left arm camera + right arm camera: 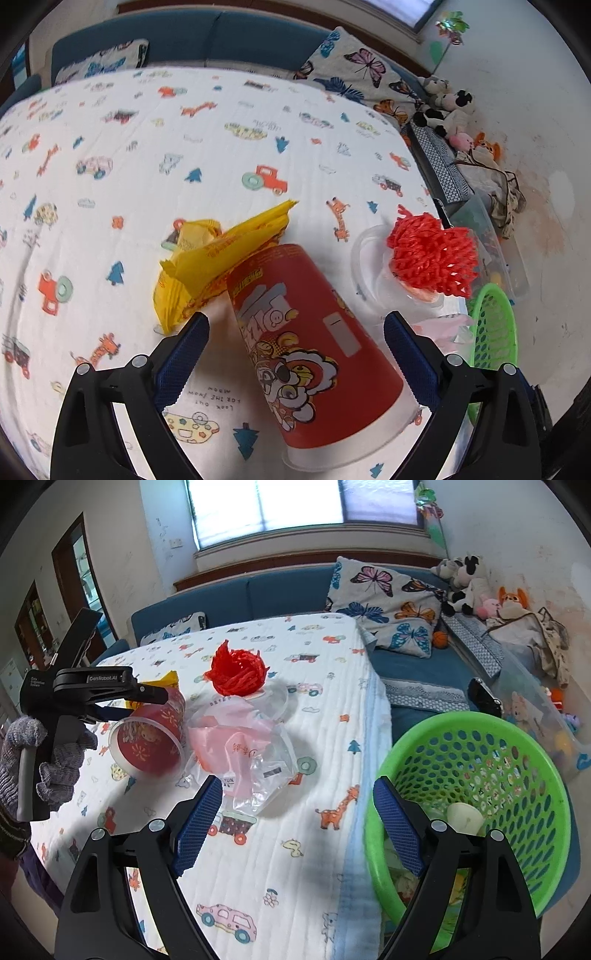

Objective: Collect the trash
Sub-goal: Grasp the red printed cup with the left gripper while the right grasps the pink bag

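A red paper cup (314, 350) lies on its side on the printed tablecloth (147, 147), rim toward me. My left gripper (297, 317) is open and straddles it, the pads clear of its sides. Behind it lie a crumpled yellow wrapper (214, 258) and a red mesh net (432, 254) on a clear plastic tub (364, 258). In the right wrist view my right gripper (297, 781) hangs open and empty over the table's edge, just short of a pink and clear plastic bag (243, 753). There the left gripper (147, 705), in a gloved hand, hovers over the cup (151, 738).
A green perforated basket (461, 720) sits off the table's right edge, with a white cup (463, 816) and other bits inside. Beyond are a blue sofa (417, 668), a butterfly pillow (388, 605), plush toys (469, 583) and a clear storage bin (535, 709).
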Action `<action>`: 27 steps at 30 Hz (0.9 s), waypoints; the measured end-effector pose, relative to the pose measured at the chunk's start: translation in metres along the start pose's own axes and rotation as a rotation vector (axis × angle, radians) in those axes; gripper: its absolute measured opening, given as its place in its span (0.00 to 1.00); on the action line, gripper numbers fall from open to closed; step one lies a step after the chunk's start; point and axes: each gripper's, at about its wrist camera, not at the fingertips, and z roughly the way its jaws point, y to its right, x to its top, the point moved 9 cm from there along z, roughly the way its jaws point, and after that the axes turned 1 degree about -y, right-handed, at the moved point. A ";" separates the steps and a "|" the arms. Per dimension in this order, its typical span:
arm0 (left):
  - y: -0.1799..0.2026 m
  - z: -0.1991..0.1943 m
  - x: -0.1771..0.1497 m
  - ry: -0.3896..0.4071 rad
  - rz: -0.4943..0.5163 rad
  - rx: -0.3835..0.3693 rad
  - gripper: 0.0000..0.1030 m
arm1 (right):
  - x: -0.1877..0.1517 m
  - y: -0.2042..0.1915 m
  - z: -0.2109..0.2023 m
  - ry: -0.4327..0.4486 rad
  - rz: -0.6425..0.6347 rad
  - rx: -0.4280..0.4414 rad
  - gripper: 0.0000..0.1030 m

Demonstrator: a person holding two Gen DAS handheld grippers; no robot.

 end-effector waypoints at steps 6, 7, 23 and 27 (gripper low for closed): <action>0.001 0.011 -0.005 -0.026 -0.026 -0.021 0.90 | 0.000 -0.004 0.011 -0.018 -0.010 0.010 0.81; 0.001 0.012 -0.006 -0.029 -0.031 -0.031 0.89 | -0.001 -0.005 0.012 -0.022 -0.012 0.011 0.81; 0.012 -0.013 -0.010 0.027 0.021 -0.084 0.68 | -0.002 -0.026 0.044 -0.063 -0.064 0.056 0.84; 0.014 -0.025 -0.011 0.042 0.047 -0.097 0.67 | 0.001 -0.030 0.058 -0.078 -0.079 0.067 0.85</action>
